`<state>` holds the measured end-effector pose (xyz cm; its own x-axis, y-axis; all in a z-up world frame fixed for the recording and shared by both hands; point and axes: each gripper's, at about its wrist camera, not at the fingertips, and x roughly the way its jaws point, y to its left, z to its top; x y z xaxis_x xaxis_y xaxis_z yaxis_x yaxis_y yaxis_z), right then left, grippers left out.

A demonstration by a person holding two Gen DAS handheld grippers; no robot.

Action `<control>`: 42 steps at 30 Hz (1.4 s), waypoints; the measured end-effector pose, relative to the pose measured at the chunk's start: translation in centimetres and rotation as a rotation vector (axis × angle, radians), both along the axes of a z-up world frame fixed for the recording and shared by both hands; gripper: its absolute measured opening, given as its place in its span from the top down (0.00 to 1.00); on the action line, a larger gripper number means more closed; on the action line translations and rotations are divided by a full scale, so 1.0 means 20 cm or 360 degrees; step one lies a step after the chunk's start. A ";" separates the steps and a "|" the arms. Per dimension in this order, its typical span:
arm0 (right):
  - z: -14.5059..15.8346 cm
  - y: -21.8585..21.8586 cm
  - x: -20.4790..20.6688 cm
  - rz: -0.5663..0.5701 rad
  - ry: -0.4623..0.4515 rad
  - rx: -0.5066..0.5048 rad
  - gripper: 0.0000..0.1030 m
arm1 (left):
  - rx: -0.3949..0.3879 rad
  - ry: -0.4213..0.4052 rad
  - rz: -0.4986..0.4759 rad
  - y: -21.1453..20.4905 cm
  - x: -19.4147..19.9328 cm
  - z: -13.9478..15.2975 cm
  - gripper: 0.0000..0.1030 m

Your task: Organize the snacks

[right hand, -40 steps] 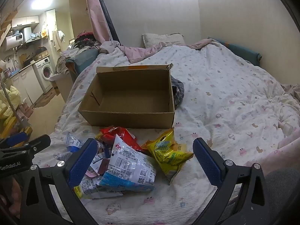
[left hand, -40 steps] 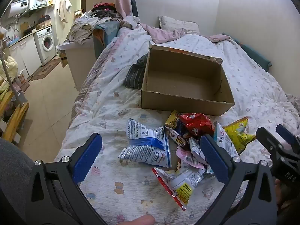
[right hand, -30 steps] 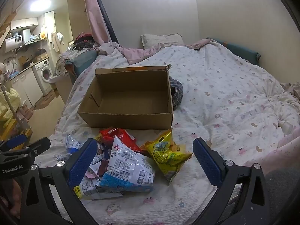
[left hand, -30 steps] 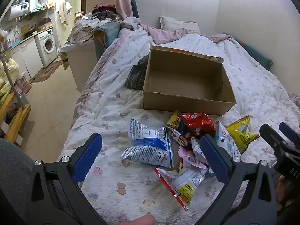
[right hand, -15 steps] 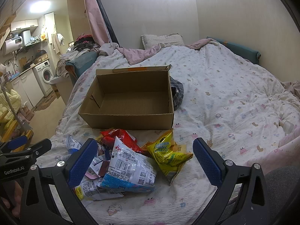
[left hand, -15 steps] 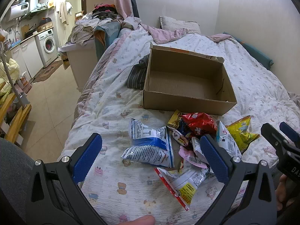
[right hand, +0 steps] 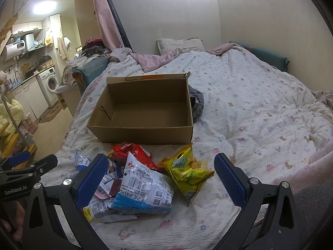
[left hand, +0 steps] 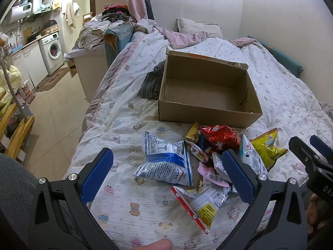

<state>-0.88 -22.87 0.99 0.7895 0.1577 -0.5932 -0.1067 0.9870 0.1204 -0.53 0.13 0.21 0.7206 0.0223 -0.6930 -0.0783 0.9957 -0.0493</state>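
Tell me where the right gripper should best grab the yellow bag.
Probably the crimped top edge of the yellow bag, from above. That seam points up toward the box, free of other packets, and is flatter than the puffed body. The right gripper is already open.

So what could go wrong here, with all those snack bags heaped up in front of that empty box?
The bags overlap in a loose heap, so closing on the white and blue bag could drag the yellow bag or the red one along. The cardboard box sits on a soft, wrinkled quilt, so a nudge might tip or slide it. Both the left hand-held gripper and the right hand-held gripper are open and close together; they could collide.
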 end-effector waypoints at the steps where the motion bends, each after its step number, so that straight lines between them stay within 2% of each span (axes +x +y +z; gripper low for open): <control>1: -0.01 0.02 0.00 -0.0003 0.0001 -0.0002 0.00 | -0.0003 0.0001 0.0001 0.00 0.01 0.00 0.00; 42: -0.01 0.01 0.00 -0.0005 0.0004 -0.0007 0.00 | -0.0006 0.0006 0.0006 -0.01 0.01 -0.01 0.00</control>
<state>-0.82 -22.71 0.83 0.7884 0.1527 -0.5959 -0.1034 0.9878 0.1164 -0.38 0.00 0.07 0.7181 0.0227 -0.6956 -0.0824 0.9952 -0.0526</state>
